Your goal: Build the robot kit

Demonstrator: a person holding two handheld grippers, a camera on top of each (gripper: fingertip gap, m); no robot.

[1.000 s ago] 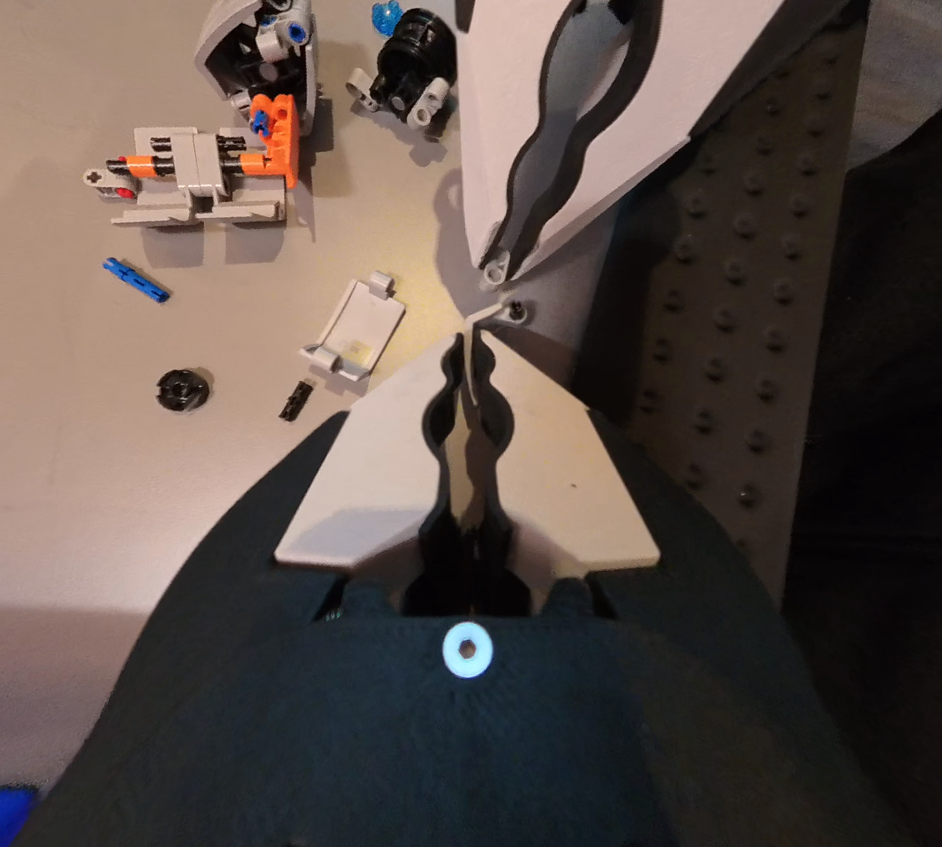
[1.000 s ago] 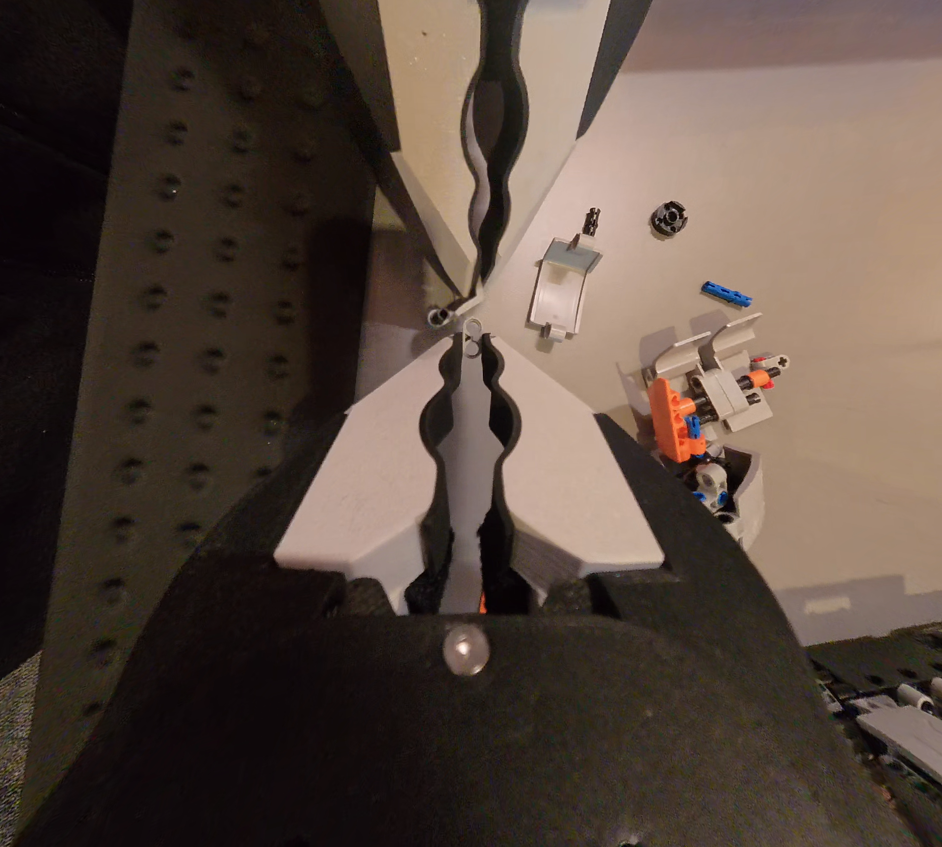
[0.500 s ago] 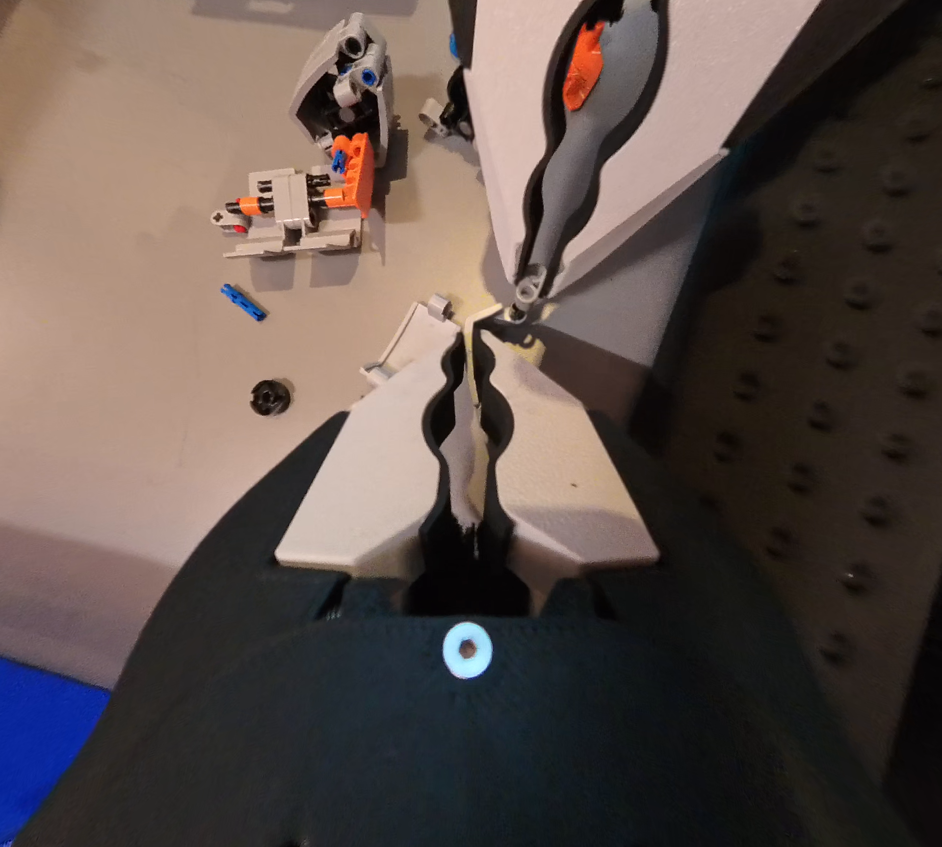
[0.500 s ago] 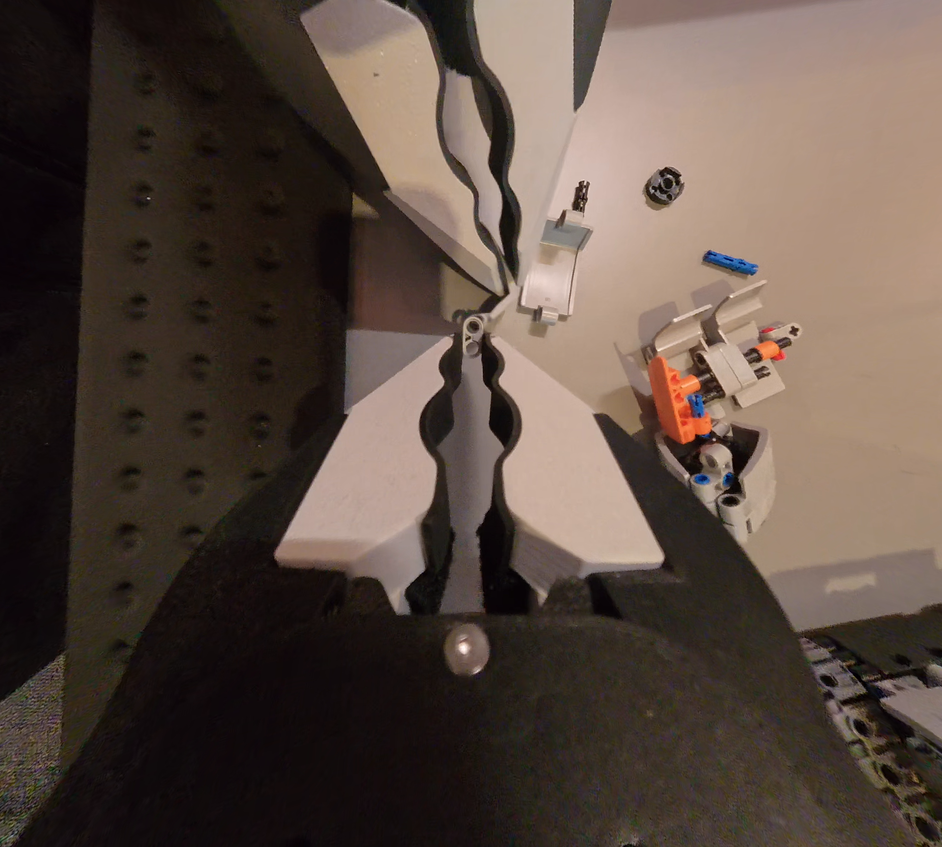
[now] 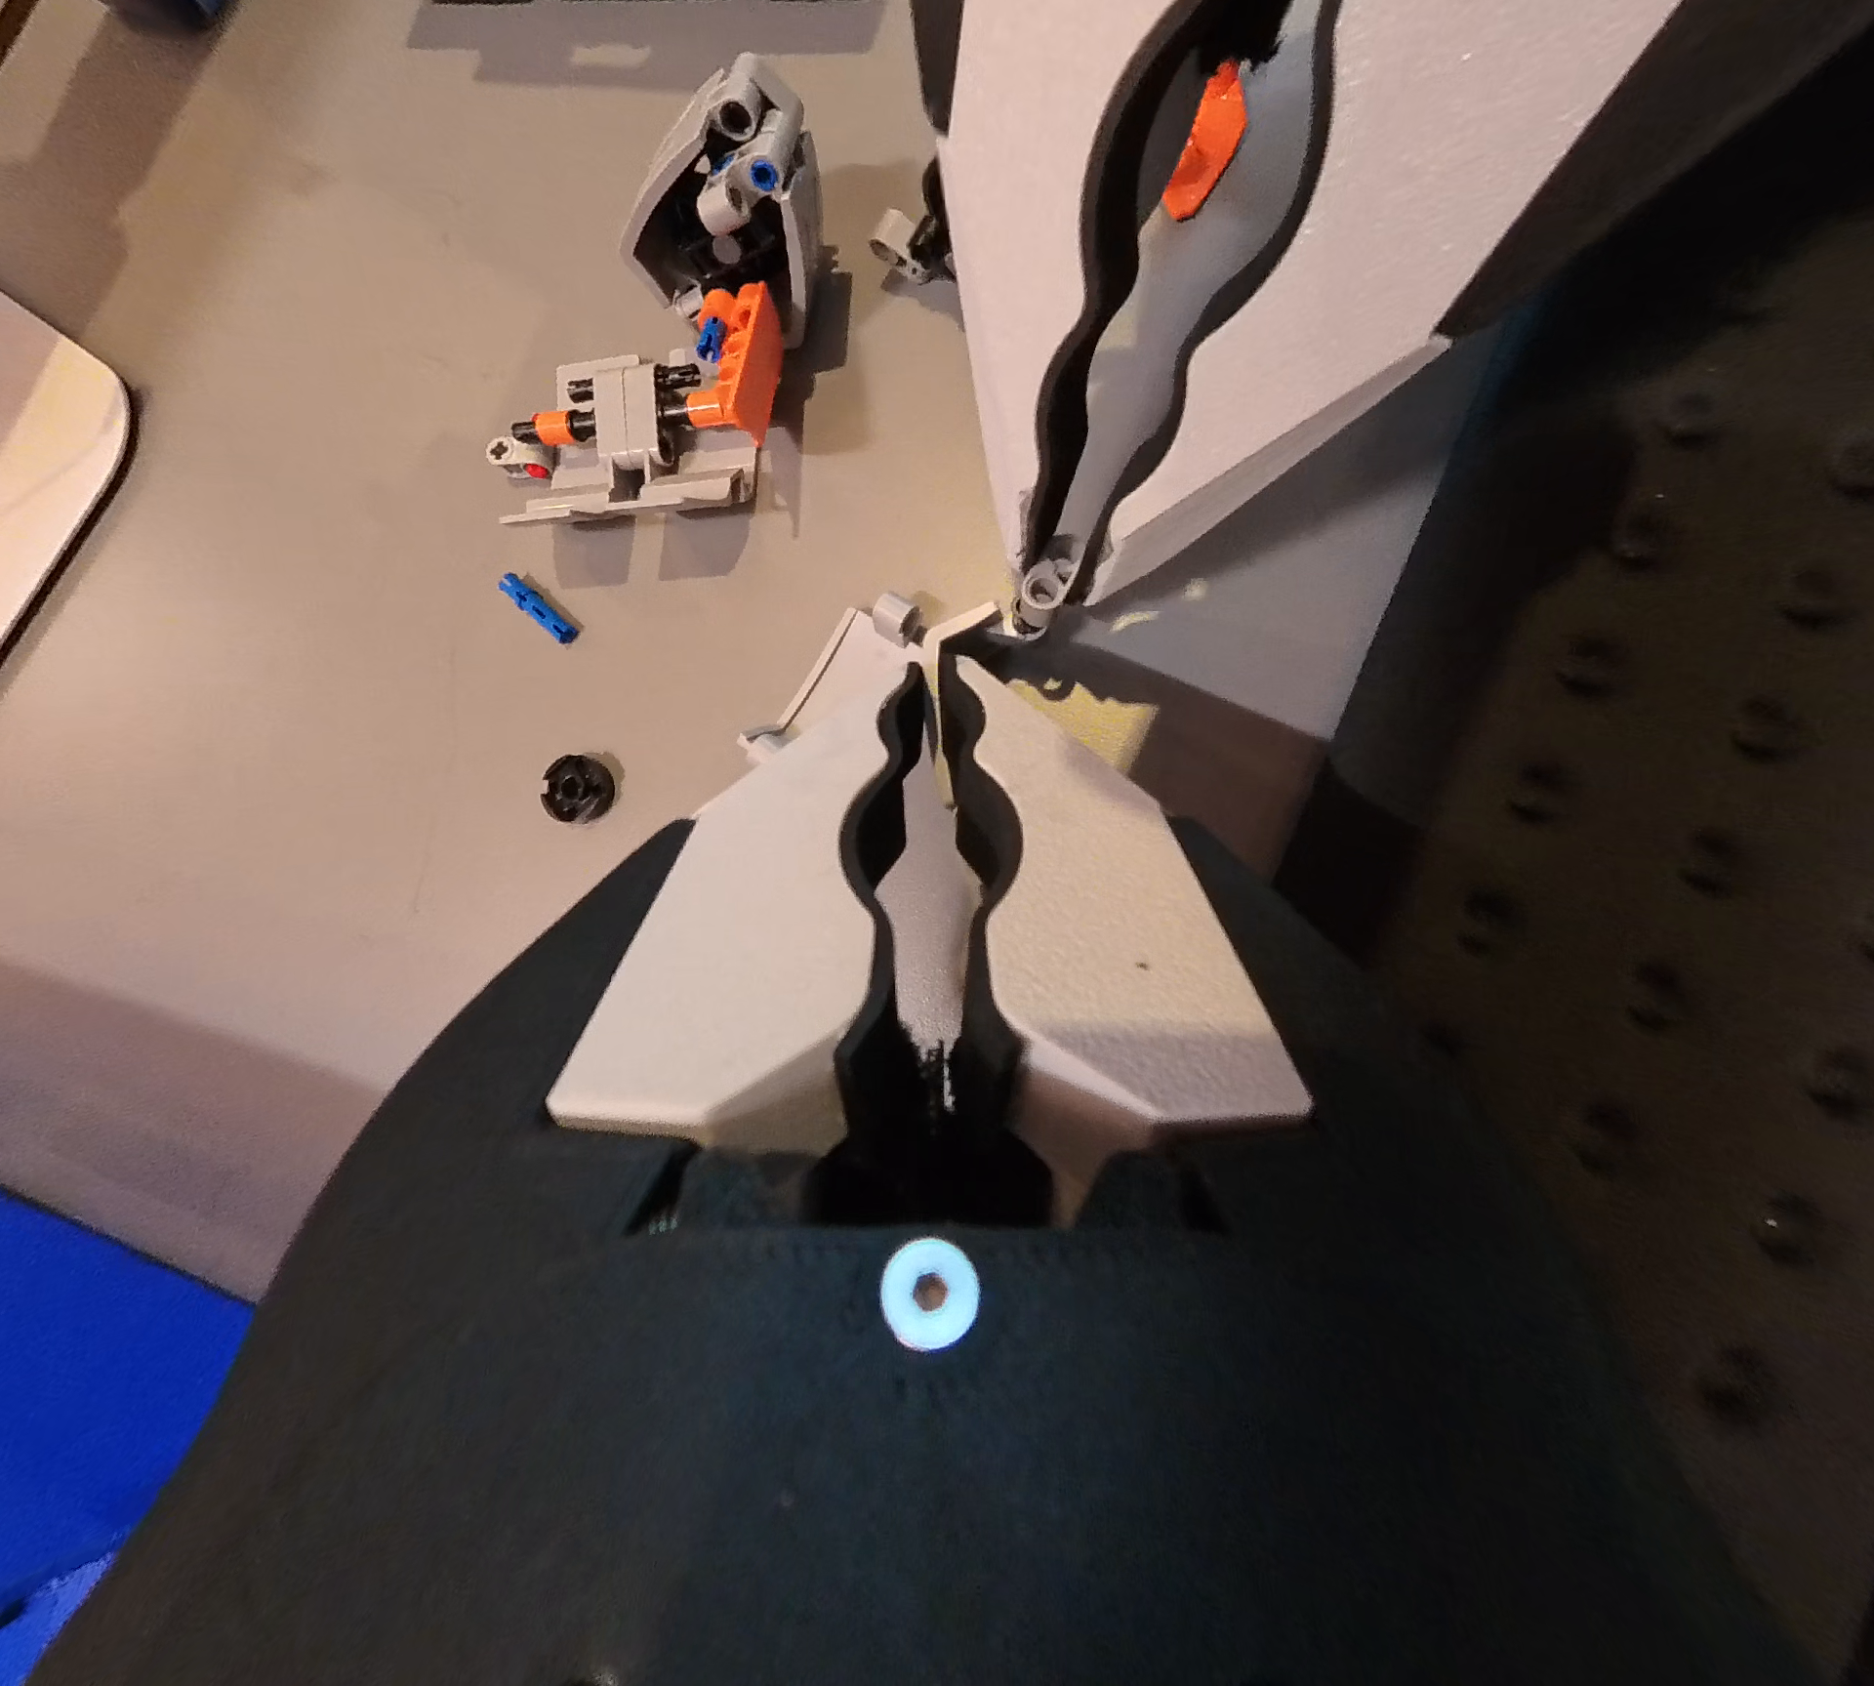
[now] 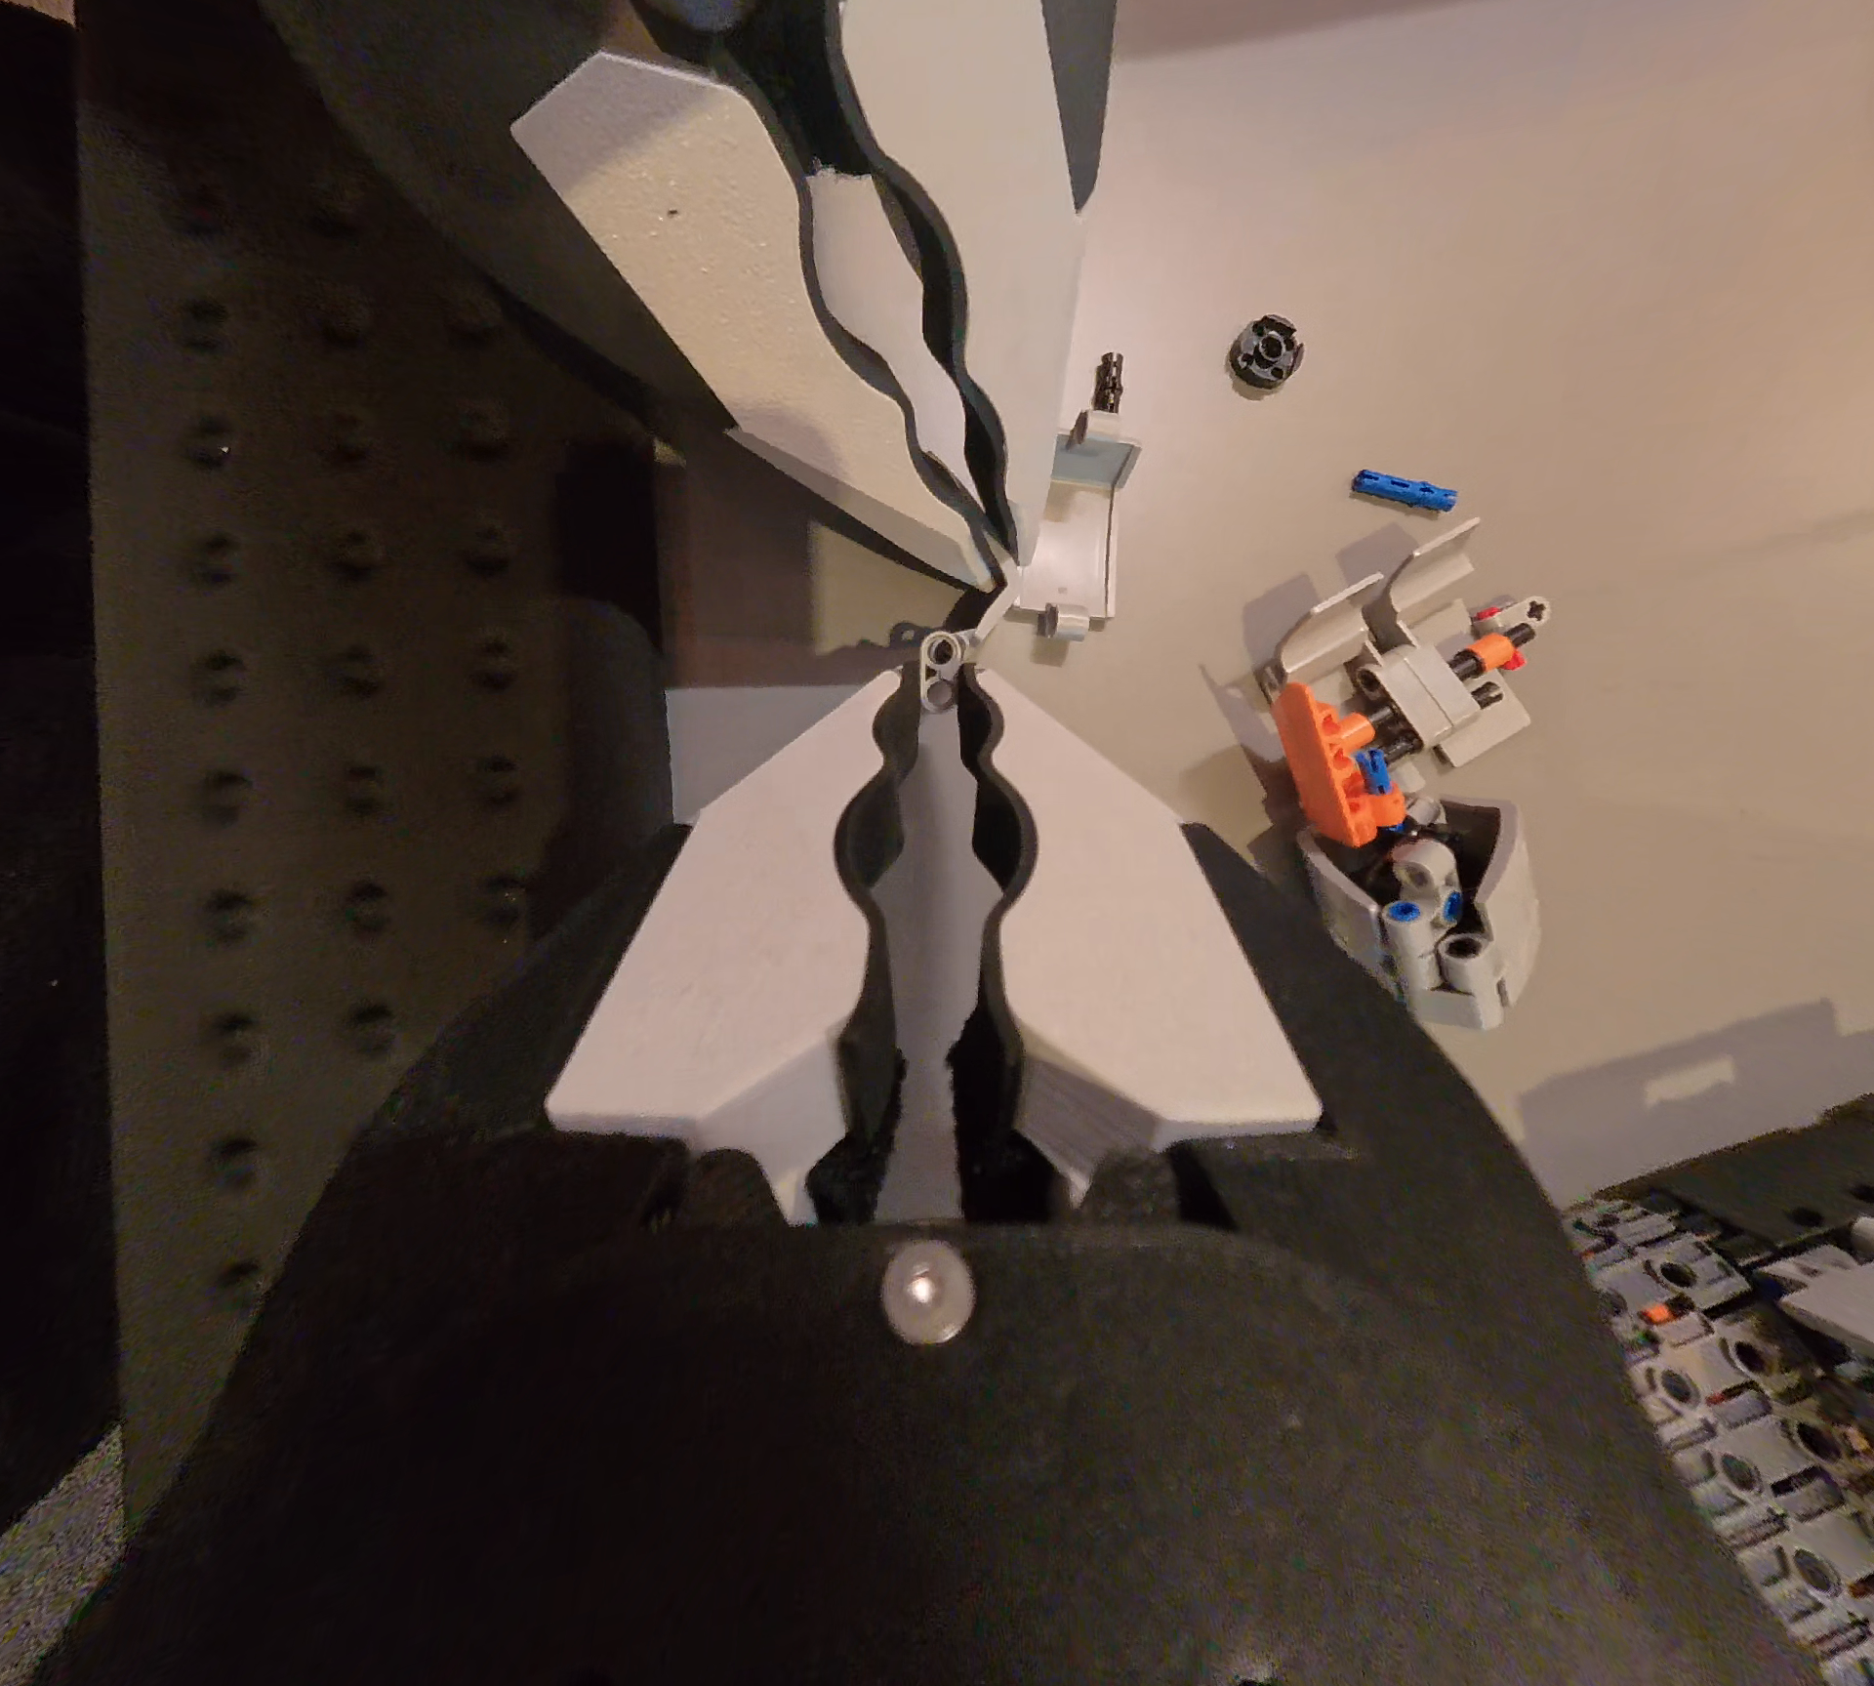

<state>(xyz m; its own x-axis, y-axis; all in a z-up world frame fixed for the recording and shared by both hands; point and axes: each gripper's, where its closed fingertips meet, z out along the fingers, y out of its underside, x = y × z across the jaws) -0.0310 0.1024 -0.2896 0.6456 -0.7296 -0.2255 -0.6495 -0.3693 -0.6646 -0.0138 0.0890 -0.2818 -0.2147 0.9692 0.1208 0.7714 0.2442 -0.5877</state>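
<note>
grey link [image 6: 939,674] sits pinched in my right gripper [image 6: 941,692], jaws narrow on it, above the table [image 5: 254,724]. my left gripper [image 5: 938,674] is clamped on a thin pale panel [image 5: 958,623], whose tip touches the link. they meet tip to tip. just beside lies a curved grey shell [image 6: 1080,552]; farther off i see an orange-grey assembly [image 5: 659,410], blue pin [image 5: 537,610] and black disc [image 5: 578,788].
</note>
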